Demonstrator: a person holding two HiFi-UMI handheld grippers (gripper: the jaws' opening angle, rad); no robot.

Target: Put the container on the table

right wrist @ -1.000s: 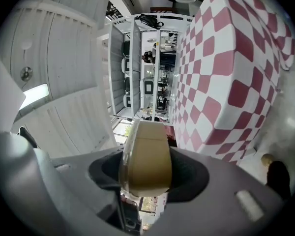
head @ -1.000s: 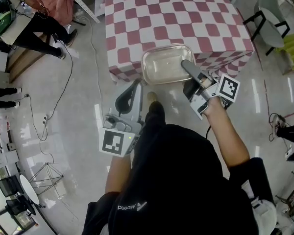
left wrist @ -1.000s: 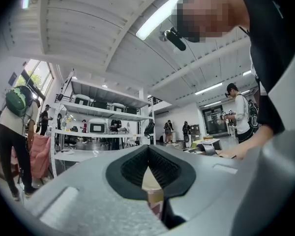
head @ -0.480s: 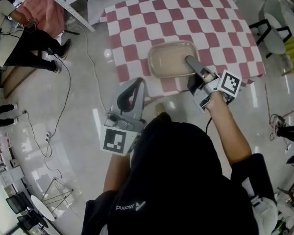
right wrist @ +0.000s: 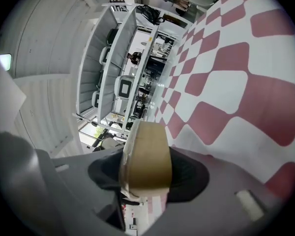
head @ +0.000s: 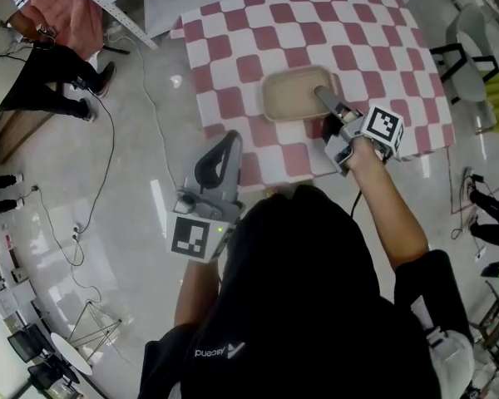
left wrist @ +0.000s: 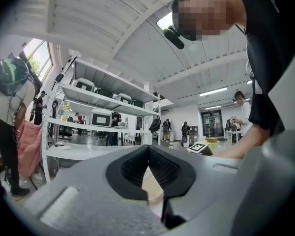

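A shallow beige container (head: 293,92) is over the red-and-white checkered table (head: 258,32), near its front right part. My right gripper (head: 324,100) is shut on the container's near right rim. In the right gripper view the beige wall (right wrist: 146,151) stands clamped between the dark pads of that gripper (right wrist: 145,167), with the tablecloth (right wrist: 246,82) beyond. Whether the container's bottom rests on the cloth cannot be told. My left gripper (head: 230,138) hangs at the table's front left edge, shut with nothing in it; its tips meet in the left gripper view (left wrist: 148,149).
People stand by a desk at the upper left (head: 58,32). A cable (head: 108,165) runs across the glossy floor left of the table. A chair (head: 466,48) stands right of the table. Metal shelving (left wrist: 98,102) fills the background.
Both grippers have moved forward. The container went with the right gripper from the table's front edge to farther in over the cloth. The left gripper has come up to the table's front edge.
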